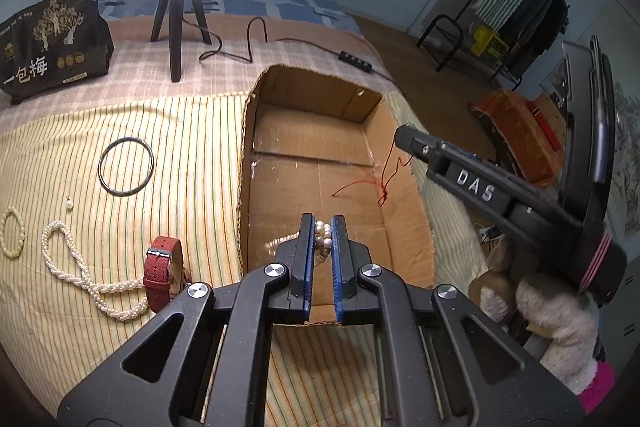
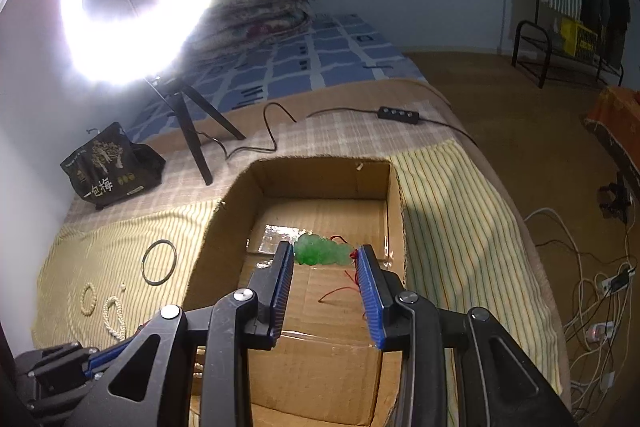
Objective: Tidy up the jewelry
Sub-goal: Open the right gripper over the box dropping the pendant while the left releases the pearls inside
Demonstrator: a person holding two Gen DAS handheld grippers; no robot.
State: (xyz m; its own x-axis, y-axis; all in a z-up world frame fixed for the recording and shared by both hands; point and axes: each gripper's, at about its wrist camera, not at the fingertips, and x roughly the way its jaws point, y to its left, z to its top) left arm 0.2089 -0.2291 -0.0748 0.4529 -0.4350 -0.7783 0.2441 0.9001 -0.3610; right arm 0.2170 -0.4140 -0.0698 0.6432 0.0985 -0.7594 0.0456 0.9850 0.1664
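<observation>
A cluster of pearls (image 1: 323,235) is being clenched by the left gripper (image 1: 323,227) above the cardboard box (image 1: 260,131); a green pendant (image 2: 322,249) is being grasped by the right gripper (image 2: 324,255). Left of the fingers, a watch (image 1: 162,277), pearl strand (image 1: 72,259), bead bracelet (image 1: 10,239) and dark ring (image 1: 126,167) are waiting unboxed.

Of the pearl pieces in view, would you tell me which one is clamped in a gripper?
The pearl strand pinched in the left gripper over the cardboard box; the long twisted pearl necklace and small bead bracelet lie loose on the striped cloth.
</observation>
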